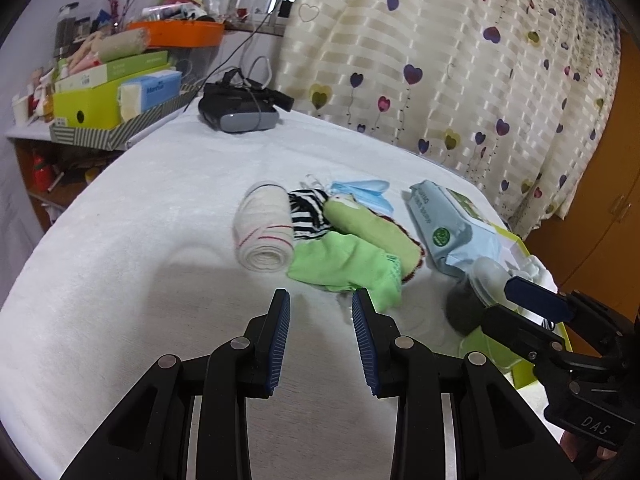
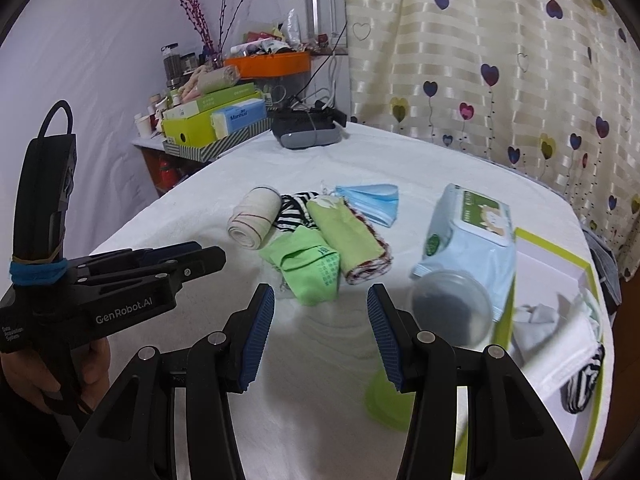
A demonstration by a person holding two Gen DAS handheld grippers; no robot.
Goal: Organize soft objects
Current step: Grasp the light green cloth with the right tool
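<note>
On the white-covered table (image 1: 160, 208) lies a pile of soft items: a white bandage roll (image 1: 264, 232) (image 2: 254, 216), a striped sock (image 1: 308, 216) (image 2: 294, 210), a bright green sock (image 1: 348, 264) (image 2: 308, 268), an olive rolled cloth (image 1: 376, 236) (image 2: 352, 240) and blue face masks (image 1: 360, 192) (image 2: 372, 200). My left gripper (image 1: 321, 296) (image 2: 208, 254) is open and empty, just short of the green sock. My right gripper (image 2: 320, 292) (image 1: 500, 300) is also open and empty, in front of the same sock. A green-edged white box (image 2: 552, 264) at the right holds several cloths.
A wipes pack (image 2: 468, 232) (image 1: 452, 228) leans by the box, with a clear cup (image 2: 452, 308) and a green lid (image 2: 388, 400) in front. A headset (image 1: 240, 112) sits at the far edge. A cluttered shelf (image 1: 108, 96) stands left, a curtain (image 1: 460, 60) behind.
</note>
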